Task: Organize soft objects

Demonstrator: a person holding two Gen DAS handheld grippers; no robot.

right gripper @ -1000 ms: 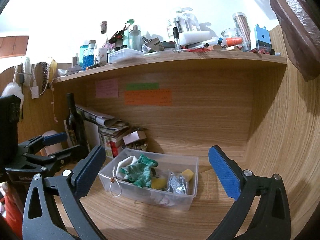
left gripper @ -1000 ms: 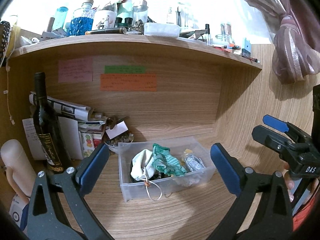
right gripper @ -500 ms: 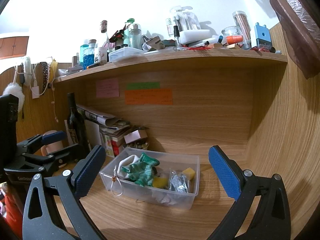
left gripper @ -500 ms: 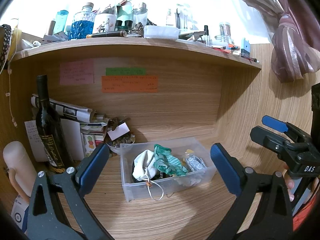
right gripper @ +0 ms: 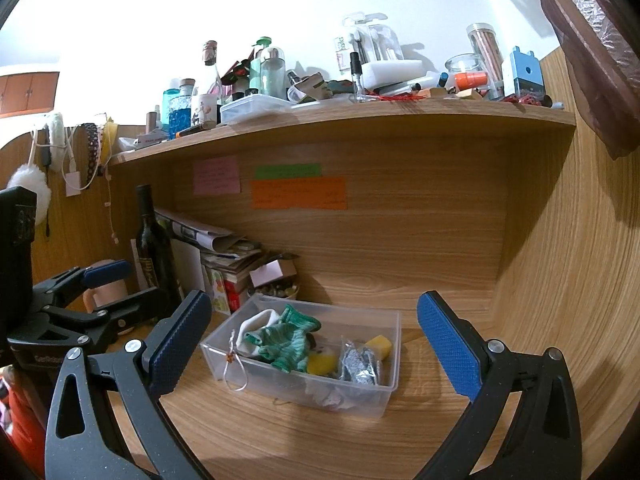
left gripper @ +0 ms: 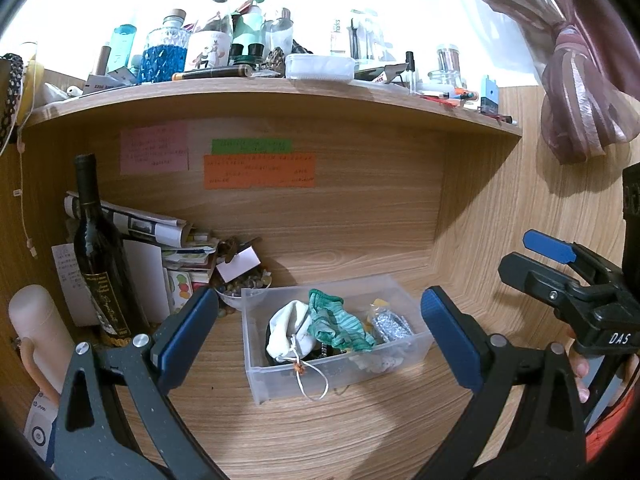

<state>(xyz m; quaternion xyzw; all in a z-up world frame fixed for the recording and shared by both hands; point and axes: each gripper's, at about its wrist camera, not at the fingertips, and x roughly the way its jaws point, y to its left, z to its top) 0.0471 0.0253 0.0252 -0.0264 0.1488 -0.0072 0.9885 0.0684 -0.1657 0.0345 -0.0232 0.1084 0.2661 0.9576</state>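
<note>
Hovering: left gripper (left gripper: 316,330) and right gripper (right gripper: 314,334), both short of bin, nothing touched
Left jaws: wide apart, empty, framing bin in left wrist view
Right jaws: wide apart, empty, framing bin in right wrist view
Desk (left gripper: 320,432): bare wood between grippers and bin, no soft items loose on it
Bin (right gripper: 224,350): clear plastic, on desk under shelf, light-looking; likely slides or tips if a jaw catches the rim
String (left gripper: 314,380): loop from pouch hangs over front wall; could snag a finger and drag pouch or bin
Pouch (left gripper: 290,330): white, drawstring, left end of bin, pressed against sock; grabbing one probably lifts both
Sock (left gripper: 338,322): green striped, bunched in middle, on top of pile; loose fabric may slip from pads if pinched at an edge
Foil packet (right gripper: 360,364): crinkly silver, right part of bin; not soft, risk of picking it by mistake
Sponge (right gripper: 380,346): yellow, right rear of bin, partly hidden; deep reach would knock bin wall
Bottle (left gripper: 98,260): dark wine bottle, upright, left of bin, near left gripper; wide swing could topple it
Bowl (left gripper: 236,292): small, behind bin's left corner; pushing bin back would hit it
Shelf (right gripper: 340,120): crowded, overhead; high lift could bump its edge
</note>
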